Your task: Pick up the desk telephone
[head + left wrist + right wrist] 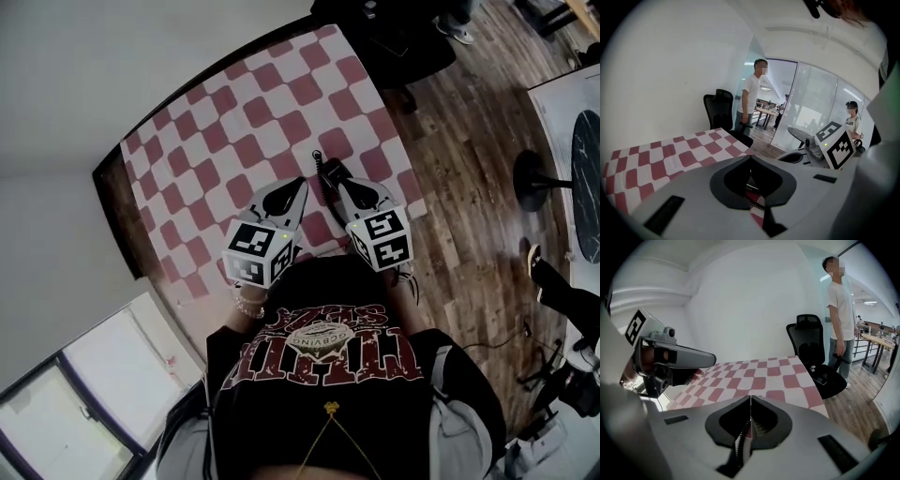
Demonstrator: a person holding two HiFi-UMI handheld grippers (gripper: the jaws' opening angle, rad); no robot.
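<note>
Checkered red-and-white cloth (234,141) lies flat beneath the left claw (300,185) and right claw (322,165), both pressed together, empty.

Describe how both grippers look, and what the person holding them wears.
The left gripper and right gripper have pale grey shells with dark jaw recesses and toothed pads; each carries a white cube with black square markers. The person wears a black T-shirt with red and white print and a bracelet.

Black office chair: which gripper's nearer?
Right. The right gripper is over the tablecloth on the side toward the black office chair; the left gripper is beside it, farther away.
</note>
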